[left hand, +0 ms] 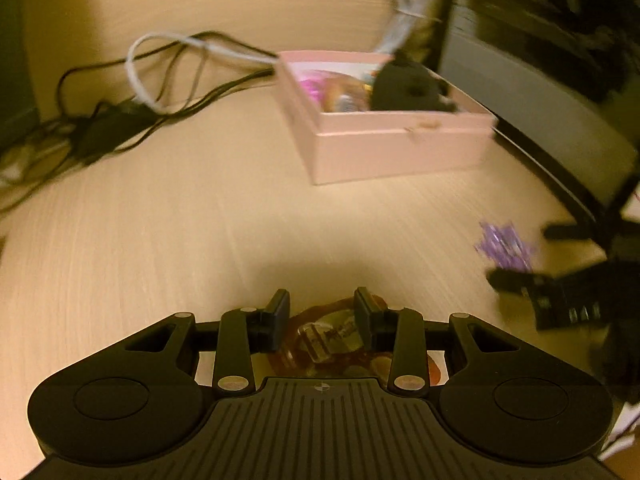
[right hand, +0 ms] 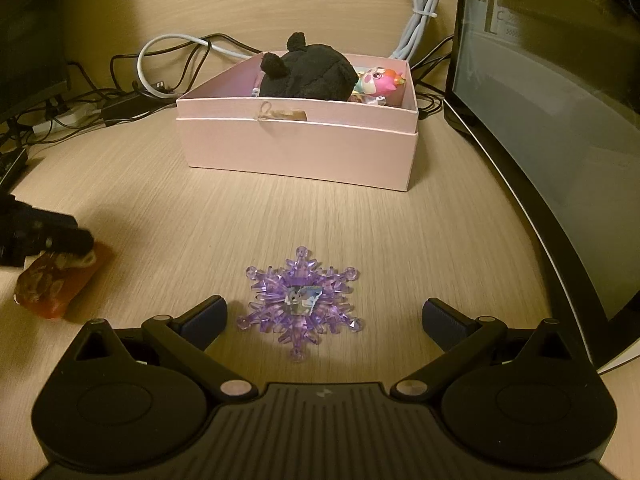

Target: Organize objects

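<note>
**Amber packet in the left tongs, snowflake waiting between the right ones**

The left tongs [left hand: 322, 312] were clenched on a crinkly amber packet [left hand: 332, 336] with a clear window. Both pads pressed its upper edge, so the packet hung just below them, off the tabletop [left hand: 200, 220]. In the right wrist view the same packet [right hand: 52, 284] dangled at the far left under a dark finger, its lower end close to the wood; whether it touched could not be told. A pinch at the edge seemed sensible for so thin and floppy a thing, since it left the body free to drop into a container.

The right tongs [right hand: 324, 316] stood released and spread wide, 1 pad on either side of a purple crystal snowflake [right hand: 300, 300]. It lay flat on the tabletop between them and slightly ahead, touching neither pad. That wide stance looked like preparation for gripping across its spiky arms, which may slip on smooth pads.

Ahead of both tongs sat an open pink box [right hand: 296, 152], well apart from the snowflake. Inside, a black plush with 2 small ears [right hand: 308, 74] filled most of the space, and a pink and multicoloured toy figure [right hand: 380, 82] lay to its right. Other small bright items beneath were too hidden to name. Room remained near the front wall, probably enough for the packet and the snowflake.

Behind the box, cables [right hand: 172, 56] trailed across the tabletop.
</note>
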A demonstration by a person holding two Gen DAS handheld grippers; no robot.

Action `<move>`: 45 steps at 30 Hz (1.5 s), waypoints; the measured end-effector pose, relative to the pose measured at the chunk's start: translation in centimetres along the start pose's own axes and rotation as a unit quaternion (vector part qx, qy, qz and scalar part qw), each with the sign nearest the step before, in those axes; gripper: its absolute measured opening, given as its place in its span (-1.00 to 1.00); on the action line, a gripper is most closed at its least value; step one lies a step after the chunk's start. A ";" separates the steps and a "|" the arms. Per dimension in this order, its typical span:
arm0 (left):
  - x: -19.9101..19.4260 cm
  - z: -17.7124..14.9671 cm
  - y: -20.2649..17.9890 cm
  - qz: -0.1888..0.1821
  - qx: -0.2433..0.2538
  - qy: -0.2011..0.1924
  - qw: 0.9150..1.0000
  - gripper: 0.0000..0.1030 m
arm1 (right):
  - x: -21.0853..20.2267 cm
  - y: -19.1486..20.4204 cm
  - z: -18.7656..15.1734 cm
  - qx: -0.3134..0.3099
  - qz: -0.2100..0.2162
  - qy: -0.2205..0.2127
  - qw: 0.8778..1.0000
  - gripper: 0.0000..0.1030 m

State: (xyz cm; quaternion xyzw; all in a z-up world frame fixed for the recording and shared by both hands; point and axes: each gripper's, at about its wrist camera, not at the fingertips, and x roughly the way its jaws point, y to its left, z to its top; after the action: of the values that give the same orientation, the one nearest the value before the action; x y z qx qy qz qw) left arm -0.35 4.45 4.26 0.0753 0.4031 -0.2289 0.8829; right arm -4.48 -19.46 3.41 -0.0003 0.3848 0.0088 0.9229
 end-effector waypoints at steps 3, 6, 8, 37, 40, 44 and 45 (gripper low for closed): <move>0.0 -0.4 -1.0 -0.004 0.026 0.011 1.000 -0.24 | 0.0 0.0 0.0 0.000 0.000 0.000 1.000 1.00; -0.5 -0.6 -1.1 -0.013 0.016 0.008 1.000 -0.24 | 0.0 0.0 0.0 0.000 0.000 0.000 1.000 1.00; -1.0 -0.7 -1.0 -0.011 0.020 0.006 1.000 -0.23 | -0.1 0.0 -0.1 -0.001 0.002 -0.001 1.000 1.00; -2.8 -0.8 -1.3 -0.028 -0.025 0.014 0.999 -0.21 | -0.3 -0.3 -0.4 -0.016 0.018 -0.008 1.000 1.00; -4.9 -2.0 0.9 0.004 -0.042 0.018 0.999 -0.21 | -0.3 -0.2 -0.4 -0.015 0.017 -0.009 1.000 1.00; -6.7 -5.1 3.7 0.020 -0.060 0.055 0.996 -0.22 | -0.3 -0.2 -0.4 -0.015 0.018 -0.010 1.000 1.00; -6.9 -5.7 3.8 0.020 -0.057 0.065 0.996 -0.22 | -0.3 -0.2 -0.4 -0.015 0.018 -0.010 1.000 1.00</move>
State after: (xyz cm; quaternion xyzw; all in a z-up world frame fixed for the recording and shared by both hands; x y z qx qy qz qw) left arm -6.40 11.94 5.38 0.0476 0.4701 -0.1824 0.8622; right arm -4.99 -19.68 3.37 -0.0072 0.3758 0.0312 0.9262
